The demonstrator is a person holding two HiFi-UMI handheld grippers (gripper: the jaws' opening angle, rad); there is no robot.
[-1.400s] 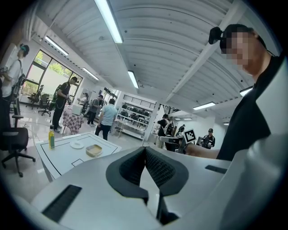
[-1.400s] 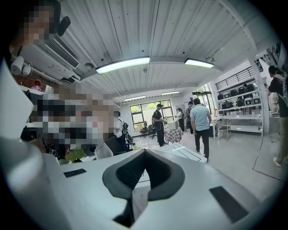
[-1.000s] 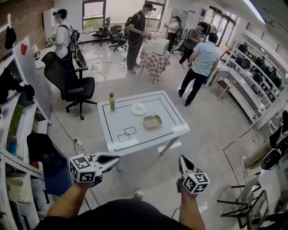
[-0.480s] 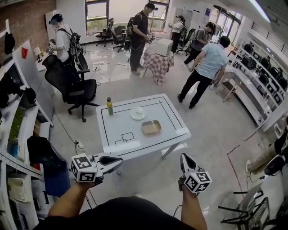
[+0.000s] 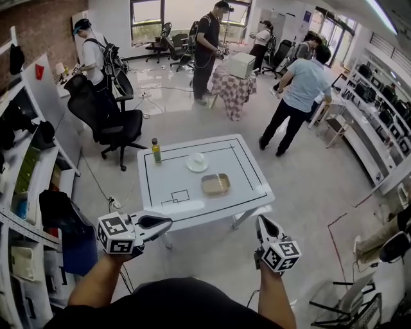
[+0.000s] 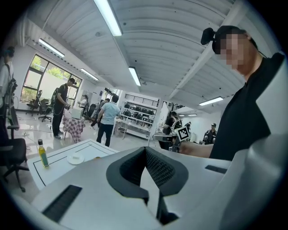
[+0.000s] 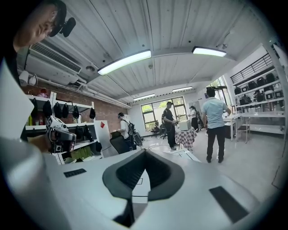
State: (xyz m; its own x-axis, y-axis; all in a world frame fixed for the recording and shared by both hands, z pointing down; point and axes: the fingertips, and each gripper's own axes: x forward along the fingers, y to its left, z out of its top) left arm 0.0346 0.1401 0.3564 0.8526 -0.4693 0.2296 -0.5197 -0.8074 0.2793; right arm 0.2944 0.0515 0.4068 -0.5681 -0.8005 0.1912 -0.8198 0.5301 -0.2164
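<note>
Big workshop room, people [image 5: 300, 90] standing beyond. White rectangular desk with black line markings [image 5: 192, 204] ahead of us. We stand back, so left gripper [image 5: 166, 222] and right gripper [image 5: 261, 222] hang waist-high, well short of it, jaws together, empty. On desk: shallow tan rectangular tray [image 5: 216, 184], white round plate [image 5: 197, 162], yellow-green bottle [image 5: 155, 151].

Glossy grey floor [image 5: 308, 193], brick wall [image 5: 38, 26], ceiling strip lights [image 6: 108, 18], black office chair [image 5: 106, 122], windows [image 5: 144, 13]

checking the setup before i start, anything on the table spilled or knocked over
Nothing stands out. The bottle stands upright, the plate and tray lie flat on the table, and no spill shows.
</note>
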